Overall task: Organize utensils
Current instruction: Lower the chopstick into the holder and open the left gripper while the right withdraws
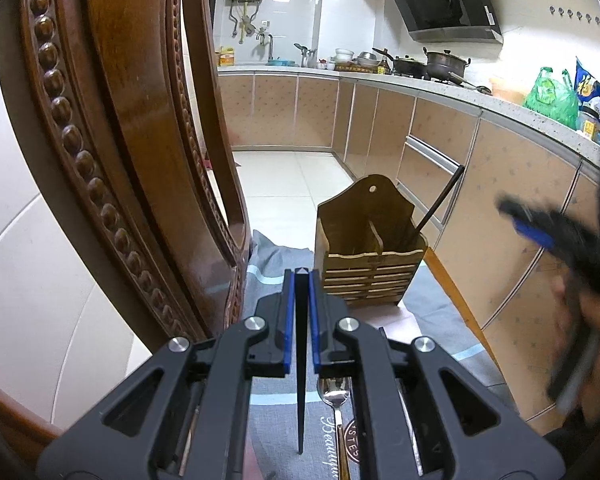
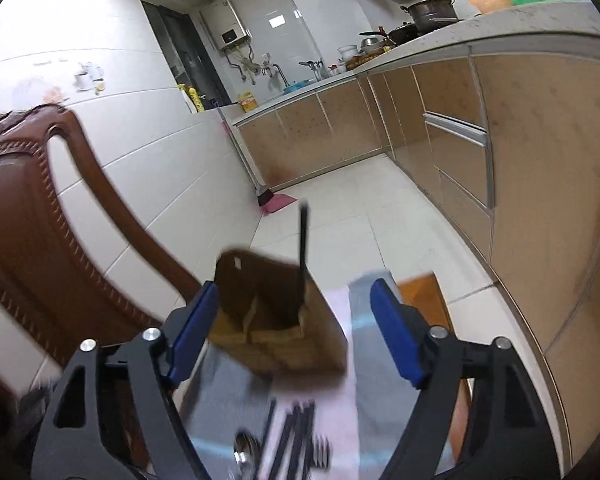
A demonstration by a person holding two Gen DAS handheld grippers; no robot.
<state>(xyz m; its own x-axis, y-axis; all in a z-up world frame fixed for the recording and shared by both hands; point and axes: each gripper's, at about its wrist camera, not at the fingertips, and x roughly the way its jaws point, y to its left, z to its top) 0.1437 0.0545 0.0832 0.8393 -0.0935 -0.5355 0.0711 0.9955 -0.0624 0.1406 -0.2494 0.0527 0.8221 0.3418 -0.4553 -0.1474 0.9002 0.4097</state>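
Kitchen cloth-covered table (image 1: 432, 312): left gripper (image 1: 301, 276) clenched on a chopstick (image 1: 301, 380), right gripper (image 2: 296, 304) released near wooden utensil holder (image 1: 370, 240); risk of tipping it.

Grey cloth (image 1: 284, 432) under the utensils carries white script reading roughly "Beauty", cut off by the frame edge, plus a round dark badge (image 1: 354, 446) with partial letters "STES".

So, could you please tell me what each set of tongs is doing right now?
Left tongs: closed on a black chopstick.
Right tongs: open, holding nothing.
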